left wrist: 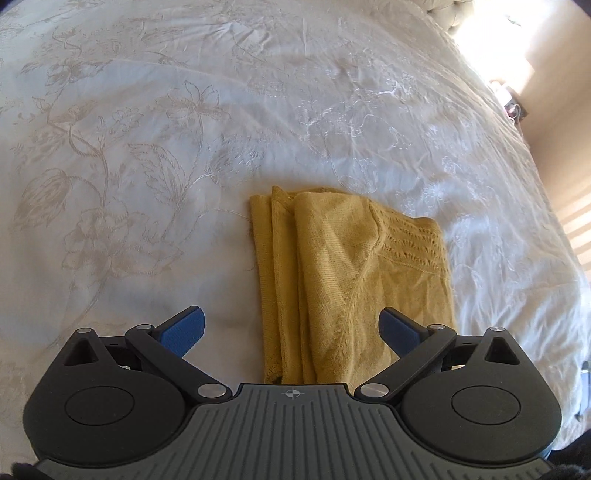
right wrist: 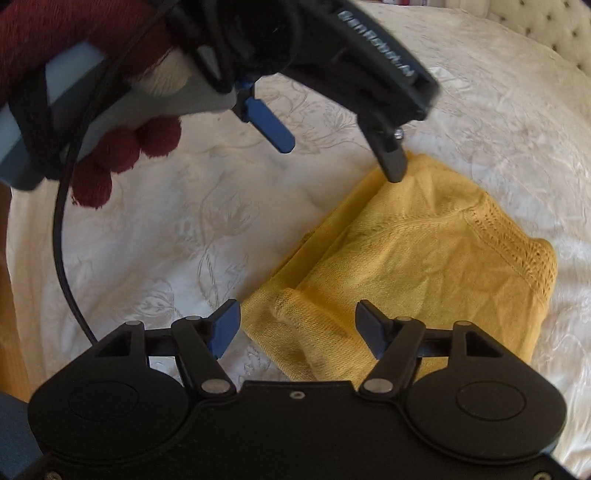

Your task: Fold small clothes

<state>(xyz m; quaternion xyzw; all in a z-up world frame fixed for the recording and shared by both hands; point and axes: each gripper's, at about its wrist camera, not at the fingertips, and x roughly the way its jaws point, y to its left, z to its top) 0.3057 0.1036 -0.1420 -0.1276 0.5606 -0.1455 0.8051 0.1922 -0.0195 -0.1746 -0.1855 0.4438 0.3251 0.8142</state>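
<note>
A mustard-yellow knit garment (left wrist: 343, 273) lies folded into a narrow rectangle on the white embroidered bedspread (left wrist: 147, 166). My left gripper (left wrist: 291, 328) is open and empty, just above the garment's near end, its right finger over the cloth. In the right wrist view the same garment (right wrist: 424, 266) lies ahead. My right gripper (right wrist: 297, 328) is open and empty over its near corner. The left gripper also shows in the right wrist view (right wrist: 340, 155), open, with one finger at the garment's far edge; touching or not, I cannot tell.
The bedspread (right wrist: 166, 229) spreads wide to the left and beyond the garment. A tufted headboard (right wrist: 546, 33) stands at the far right. The bed's right edge, a wall and a small nightstand (left wrist: 515, 107) show at right. A black cable (right wrist: 62, 236) hangs from the left gripper.
</note>
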